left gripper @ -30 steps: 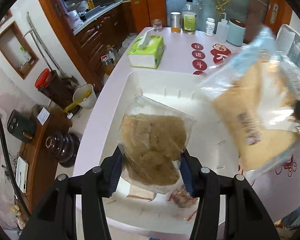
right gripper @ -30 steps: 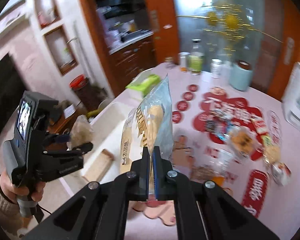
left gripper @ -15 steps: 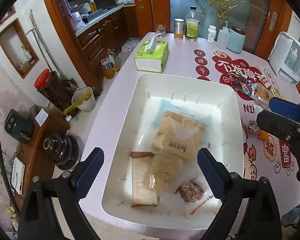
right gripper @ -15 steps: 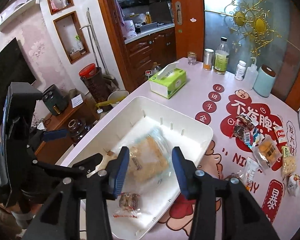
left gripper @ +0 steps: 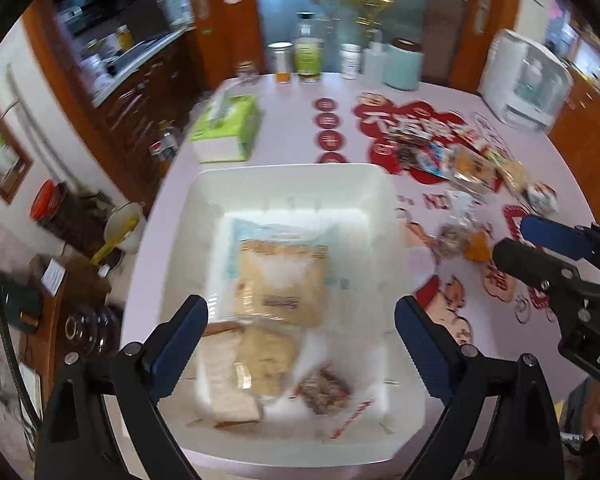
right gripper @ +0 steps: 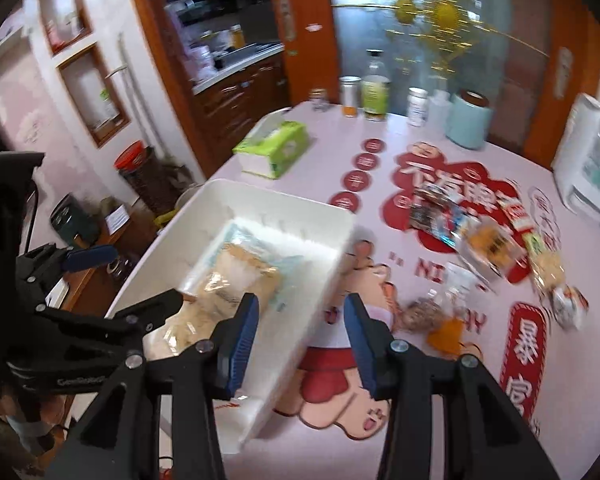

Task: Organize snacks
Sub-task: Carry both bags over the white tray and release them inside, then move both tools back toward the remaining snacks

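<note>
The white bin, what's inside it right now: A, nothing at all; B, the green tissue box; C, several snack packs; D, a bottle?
C: the white bin holds several snack packs, among them a big clear bag of pale crackers and a small dark one; the tissue box and bottle stand on the table outside it.

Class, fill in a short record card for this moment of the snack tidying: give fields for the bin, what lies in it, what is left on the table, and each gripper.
Bin: white bin on the pink table
In bin: large cracker bag, three smaller packs near its front
Left on table: loose snack packs to the right of the bin
Left gripper: open, empty, above the bin
Right gripper: open, empty, over the bin's right edge
</note>
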Action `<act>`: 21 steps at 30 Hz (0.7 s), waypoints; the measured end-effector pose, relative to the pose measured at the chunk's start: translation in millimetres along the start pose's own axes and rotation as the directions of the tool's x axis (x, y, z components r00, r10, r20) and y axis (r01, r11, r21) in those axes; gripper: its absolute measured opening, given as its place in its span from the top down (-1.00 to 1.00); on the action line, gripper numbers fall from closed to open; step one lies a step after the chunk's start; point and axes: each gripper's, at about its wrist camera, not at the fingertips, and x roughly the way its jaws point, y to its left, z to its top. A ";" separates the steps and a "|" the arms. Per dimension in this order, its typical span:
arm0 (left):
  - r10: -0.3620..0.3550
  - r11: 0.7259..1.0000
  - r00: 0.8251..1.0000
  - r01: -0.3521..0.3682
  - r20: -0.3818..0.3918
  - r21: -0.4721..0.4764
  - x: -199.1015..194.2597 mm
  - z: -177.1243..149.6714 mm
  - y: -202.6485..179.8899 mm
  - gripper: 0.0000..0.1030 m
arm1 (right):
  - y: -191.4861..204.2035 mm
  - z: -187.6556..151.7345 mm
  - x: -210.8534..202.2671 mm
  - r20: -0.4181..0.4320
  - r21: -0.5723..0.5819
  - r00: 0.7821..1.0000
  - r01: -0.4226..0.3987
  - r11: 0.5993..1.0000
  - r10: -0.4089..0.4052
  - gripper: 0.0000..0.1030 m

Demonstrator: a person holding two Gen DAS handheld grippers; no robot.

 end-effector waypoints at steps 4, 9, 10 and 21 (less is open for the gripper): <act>-0.030 0.995 1.000 0.031 -0.004 0.099 1.9 10.8 -49.0 -0.83 | -33.6 -15.5 -16.6 0.041 0.084 0.998 0.042 0.996 -0.045 0.13; -0.075 0.980 0.997 0.073 0.003 0.184 1.1 23.7 -106.2 -0.83 | -83.7 -39.7 -35.1 0.059 0.203 0.992 0.097 0.974 -0.111 0.13; -0.086 0.976 0.996 0.084 0.003 0.199 1.1 25.9 -118.8 -0.83 | -91.3 -43.4 -37.9 0.059 0.218 0.991 0.104 0.970 -0.120 0.13; -0.142 0.949 0.989 0.145 -0.032 0.278 11.3 34.9 -218.8 -0.83 | -192.0 -90.6 -62.7 0.038 0.389 0.978 0.173 0.905 -0.203 0.12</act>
